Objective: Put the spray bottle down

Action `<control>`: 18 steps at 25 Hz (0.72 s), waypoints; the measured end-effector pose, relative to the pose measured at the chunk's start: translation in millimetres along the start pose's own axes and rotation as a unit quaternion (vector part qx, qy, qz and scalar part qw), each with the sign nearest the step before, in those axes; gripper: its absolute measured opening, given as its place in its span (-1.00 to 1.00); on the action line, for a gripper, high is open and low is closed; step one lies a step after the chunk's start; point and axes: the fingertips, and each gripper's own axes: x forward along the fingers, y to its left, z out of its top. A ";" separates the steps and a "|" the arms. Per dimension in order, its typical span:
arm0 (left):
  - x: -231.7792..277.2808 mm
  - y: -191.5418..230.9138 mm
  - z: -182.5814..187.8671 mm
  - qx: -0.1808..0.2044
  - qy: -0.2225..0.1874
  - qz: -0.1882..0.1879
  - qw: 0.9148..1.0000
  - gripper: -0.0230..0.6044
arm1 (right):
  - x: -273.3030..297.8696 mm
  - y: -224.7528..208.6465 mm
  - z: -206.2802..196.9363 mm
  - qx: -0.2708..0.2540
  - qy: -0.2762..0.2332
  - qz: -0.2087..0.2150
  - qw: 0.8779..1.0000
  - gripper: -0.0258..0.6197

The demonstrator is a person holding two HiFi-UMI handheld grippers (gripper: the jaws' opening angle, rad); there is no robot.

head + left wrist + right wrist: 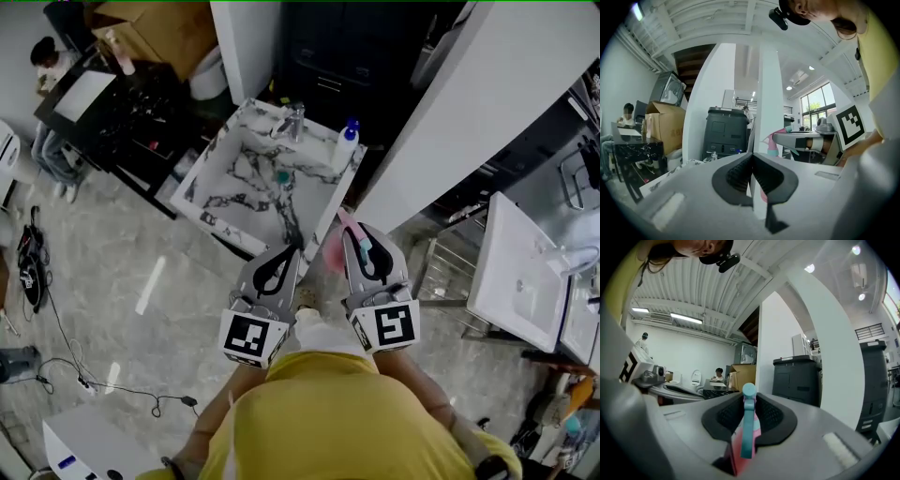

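A pink spray bottle with a teal trigger and nozzle stands between the pads of my right gripper, which is shut on it. In the head view the right gripper is held level above the floor, and the bottle's pink body shows at its left side. My left gripper runs beside it, shut and empty. From the left gripper view, its pads meet, and the spray bottle shows to the right beyond them.
A marble sink counter with a faucet and a blue-capped bottle stands just ahead of both grippers. A wide white column rises at the right, with white basins beyond. Cables lie on the floor at left.
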 end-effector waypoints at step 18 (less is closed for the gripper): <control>150.6 88.0 3.8 -0.001 0.036 0.003 0.999 -0.93 | 158.8 -83.1 -30.8 0.011 0.014 0.018 1.000 -0.73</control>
